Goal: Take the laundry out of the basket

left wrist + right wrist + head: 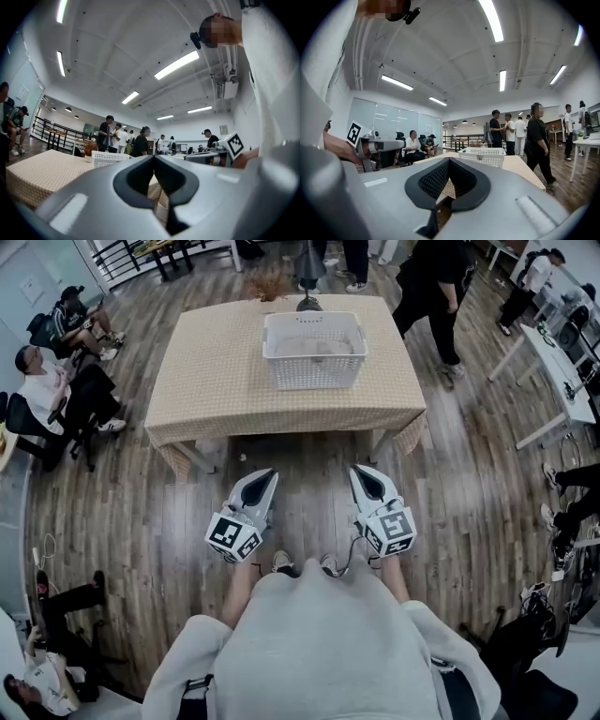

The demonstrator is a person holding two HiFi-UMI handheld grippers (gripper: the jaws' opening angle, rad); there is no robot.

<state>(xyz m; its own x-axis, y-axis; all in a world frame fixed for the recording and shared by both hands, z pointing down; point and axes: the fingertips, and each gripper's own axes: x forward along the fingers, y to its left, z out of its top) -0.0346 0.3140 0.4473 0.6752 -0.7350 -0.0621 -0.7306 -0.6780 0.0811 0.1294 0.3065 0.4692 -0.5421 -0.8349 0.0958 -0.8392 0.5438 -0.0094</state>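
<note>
Head view: left tongs [271, 472] and right tongs [356, 469] closed, basket [314, 373] well apart.

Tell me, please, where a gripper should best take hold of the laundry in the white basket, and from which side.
Come from above, through the open top: the basket walls close the laundry in on all four sides. It lies low and rather flat, so pinching up a fold near its middle seems best; the head view shows no clear fold.

Plank floor [469, 502], cloth-covered table [206, 381]
</note>
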